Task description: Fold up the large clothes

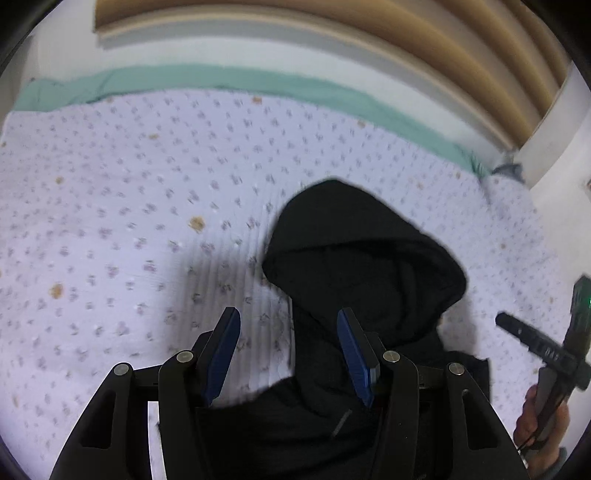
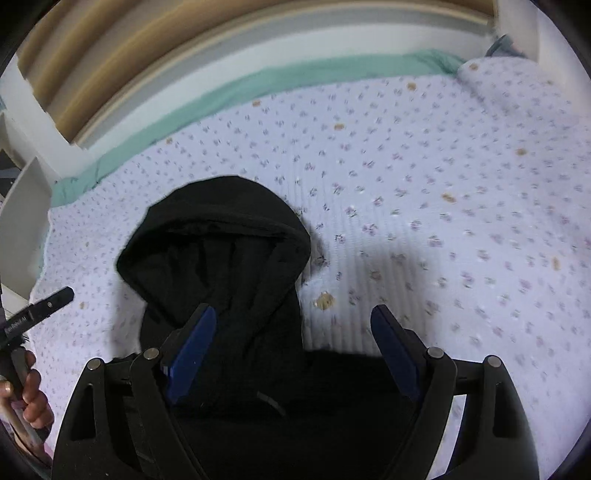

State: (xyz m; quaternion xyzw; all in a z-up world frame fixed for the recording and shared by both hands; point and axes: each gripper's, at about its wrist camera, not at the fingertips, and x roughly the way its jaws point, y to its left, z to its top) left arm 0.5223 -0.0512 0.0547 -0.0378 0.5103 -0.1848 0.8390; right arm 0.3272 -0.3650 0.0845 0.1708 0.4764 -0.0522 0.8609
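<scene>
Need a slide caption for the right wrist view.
Open right tongs above a black hoodie lying hood-up on a floral bedspread.

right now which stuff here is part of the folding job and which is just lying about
Part of the job:
- black hoodie
- left gripper, open
- right gripper, open

Just there:
- floral bedspread
- green sheet
- wooden headboard

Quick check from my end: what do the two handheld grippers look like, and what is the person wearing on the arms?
Both the left gripper and right gripper are matte black linkages with silver pivot pins and blue finger pads. The left gripper's side bar carries small white lettering, unreadable. A grey-teal cuff shows at the right wrist.
</scene>
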